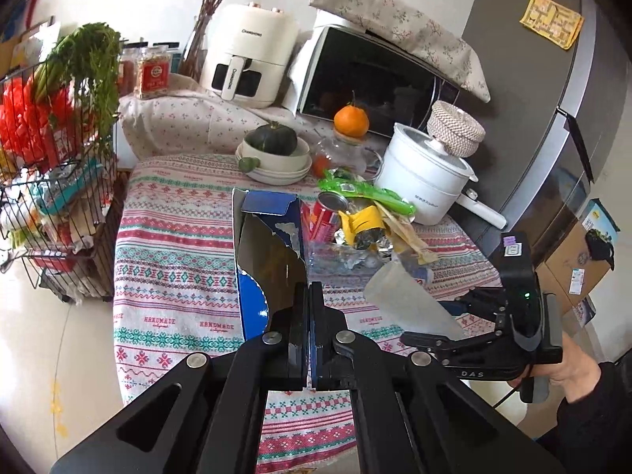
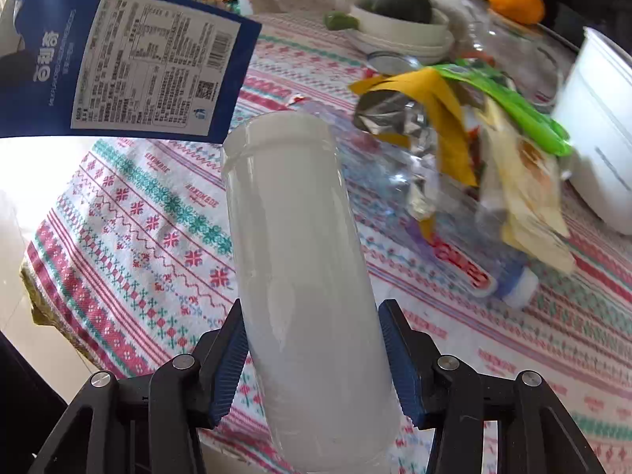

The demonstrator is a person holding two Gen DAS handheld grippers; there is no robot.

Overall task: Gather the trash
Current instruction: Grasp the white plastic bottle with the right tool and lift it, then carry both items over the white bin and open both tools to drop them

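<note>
cup [image 2: 304,276]: frosted smooth plastic | box [image 1: 268,260]: glossy torn cardboard | tablecloth [image 1: 177,276]: matt woven cloth

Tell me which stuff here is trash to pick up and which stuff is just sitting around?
Trash for the job:
- blue box, pinched by the left tongs
- white plastic cup, held in the right tongs
- red can
- crumpled wrappers
- plastic bottle

Just sitting around:
- orange
- green squash in bowls
- white pot
- air fryer
- microwave

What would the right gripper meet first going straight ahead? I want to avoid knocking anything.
Probably the open blue cardboard box, ahead of the translucent white plastic cup it holds; depth is unclear.
</note>
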